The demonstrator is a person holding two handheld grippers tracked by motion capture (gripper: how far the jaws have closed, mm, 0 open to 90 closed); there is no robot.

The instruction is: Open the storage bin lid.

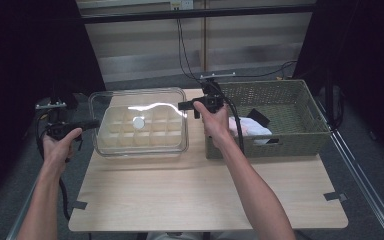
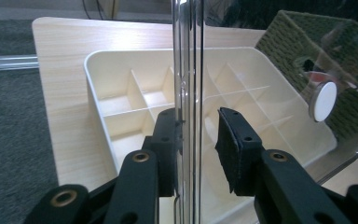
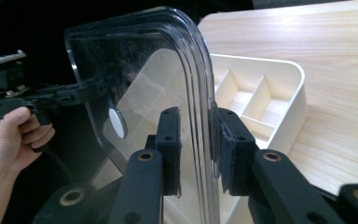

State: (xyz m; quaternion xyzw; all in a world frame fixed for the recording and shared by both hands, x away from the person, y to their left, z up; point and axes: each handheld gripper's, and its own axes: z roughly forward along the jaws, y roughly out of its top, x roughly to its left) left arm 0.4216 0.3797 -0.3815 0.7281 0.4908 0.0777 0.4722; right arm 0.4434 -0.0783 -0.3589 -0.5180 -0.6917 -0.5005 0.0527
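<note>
The near half of the tabletop (image 1: 200, 200) lies bare; farther back, the clear lid (image 1: 172, 100) over the divided tray (image 1: 111, 141) and the wicker basket (image 1: 280, 145) block passage

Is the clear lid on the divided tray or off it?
Off: the clear lid is raised above the divided tray, its rim between both grippers' jaws.

Glossy clear plastic lid (image 1: 139, 95), matt wooden table (image 1: 205, 195)

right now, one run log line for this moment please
held: clear plastic lid | over: cream divided tray | left gripper: lid rim between fingers | right gripper: fingers on opposite rim
</note>
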